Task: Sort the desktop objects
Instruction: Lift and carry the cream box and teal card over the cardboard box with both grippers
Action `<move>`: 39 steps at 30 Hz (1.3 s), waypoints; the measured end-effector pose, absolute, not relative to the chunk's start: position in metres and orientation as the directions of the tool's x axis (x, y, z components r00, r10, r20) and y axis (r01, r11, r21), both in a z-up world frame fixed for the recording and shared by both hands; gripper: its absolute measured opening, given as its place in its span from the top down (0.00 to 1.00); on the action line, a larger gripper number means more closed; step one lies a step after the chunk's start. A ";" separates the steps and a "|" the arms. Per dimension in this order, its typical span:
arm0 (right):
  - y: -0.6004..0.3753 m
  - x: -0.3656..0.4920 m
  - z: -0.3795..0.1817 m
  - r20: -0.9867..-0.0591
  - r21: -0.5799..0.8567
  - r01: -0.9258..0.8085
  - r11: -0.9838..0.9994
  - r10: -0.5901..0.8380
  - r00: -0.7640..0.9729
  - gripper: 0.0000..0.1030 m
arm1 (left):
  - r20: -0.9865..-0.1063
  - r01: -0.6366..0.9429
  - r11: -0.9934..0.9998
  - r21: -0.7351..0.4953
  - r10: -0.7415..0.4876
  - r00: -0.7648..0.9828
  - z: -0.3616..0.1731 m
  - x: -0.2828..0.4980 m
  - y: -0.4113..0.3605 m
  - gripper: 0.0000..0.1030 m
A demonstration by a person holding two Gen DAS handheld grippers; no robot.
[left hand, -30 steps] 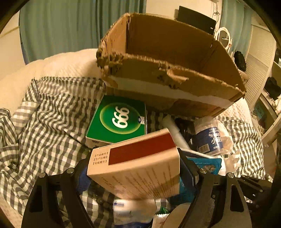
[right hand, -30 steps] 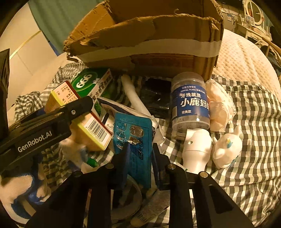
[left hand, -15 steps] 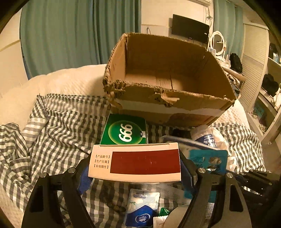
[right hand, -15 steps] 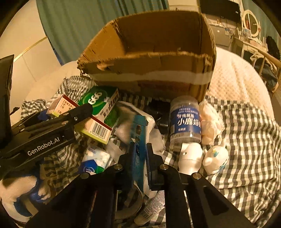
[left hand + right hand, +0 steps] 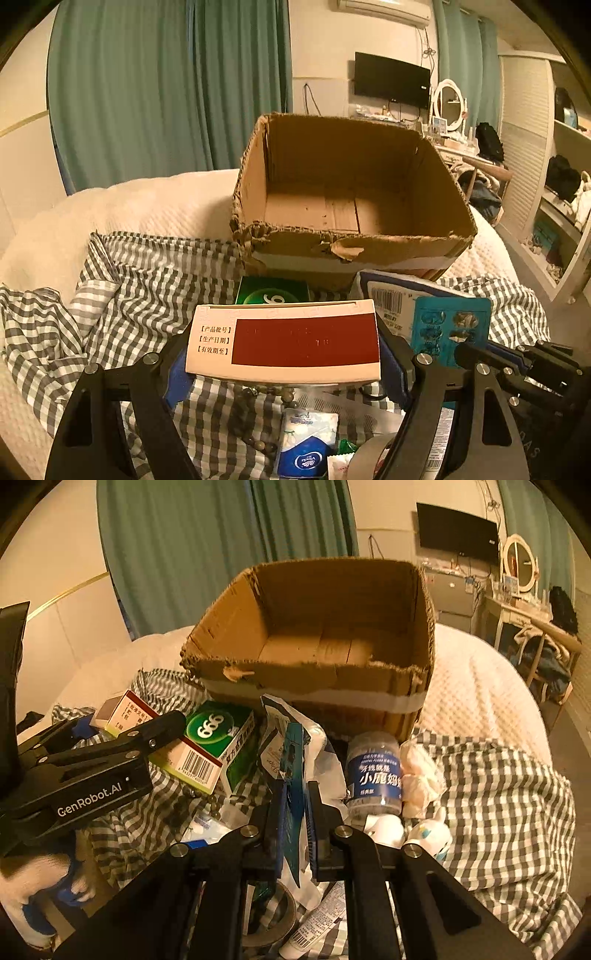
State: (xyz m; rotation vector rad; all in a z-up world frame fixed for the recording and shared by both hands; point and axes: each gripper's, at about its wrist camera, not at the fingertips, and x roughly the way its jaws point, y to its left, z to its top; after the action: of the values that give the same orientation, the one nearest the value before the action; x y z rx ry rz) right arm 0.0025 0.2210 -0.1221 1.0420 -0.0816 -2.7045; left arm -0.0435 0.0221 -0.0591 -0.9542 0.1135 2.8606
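Note:
My left gripper is shut on a cream and dark-red medicine box, held level above the checked cloth; the same medicine box shows at left in the right wrist view. My right gripper is shut on a teal blister pack, held edge-on and upright; the blister pack appears at right in the left wrist view. Ahead of both stands an open brown cardboard box, its floor bare. A green "999" box lies in front of it.
On the grey checked cloth lie a blue-labelled jar, crumpled tissue, a small white figurine, a tape roll, a tube and a tissue packet. A white quilted bed surrounds it.
Both grippers have risen with their loads and tilted up toward the cardboard box. The medicine box has levelled out, and the blister pack has turned edge-on in the right wrist view.

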 end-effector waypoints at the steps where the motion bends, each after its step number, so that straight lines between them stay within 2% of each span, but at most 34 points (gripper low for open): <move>1: 0.222 0.002 -0.123 -0.652 0.136 0.204 -0.969 -0.243 -0.718 0.92 | -0.599 -0.140 -0.989 0.034 0.092 -0.796 -0.058 -0.043 0.022 0.20; 29: 0.223 0.030 -0.066 -0.536 0.080 0.190 -0.979 -0.203 -0.819 0.92 | -0.505 -0.132 -0.990 0.046 0.091 -0.858 -0.016 -0.019 0.024 0.20; 39: 0.221 0.020 -0.054 -0.513 0.060 0.194 -0.979 -0.197 -0.836 0.91 | -0.514 -0.141 -0.990 0.017 0.112 -0.850 -0.011 -0.031 0.021 0.19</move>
State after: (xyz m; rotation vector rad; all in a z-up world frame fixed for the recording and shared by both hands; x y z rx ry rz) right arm 0.0196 0.2209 -0.0537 0.7911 -0.0082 -2.8286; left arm -0.0314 0.0210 -0.0115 -0.8015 0.0807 2.9004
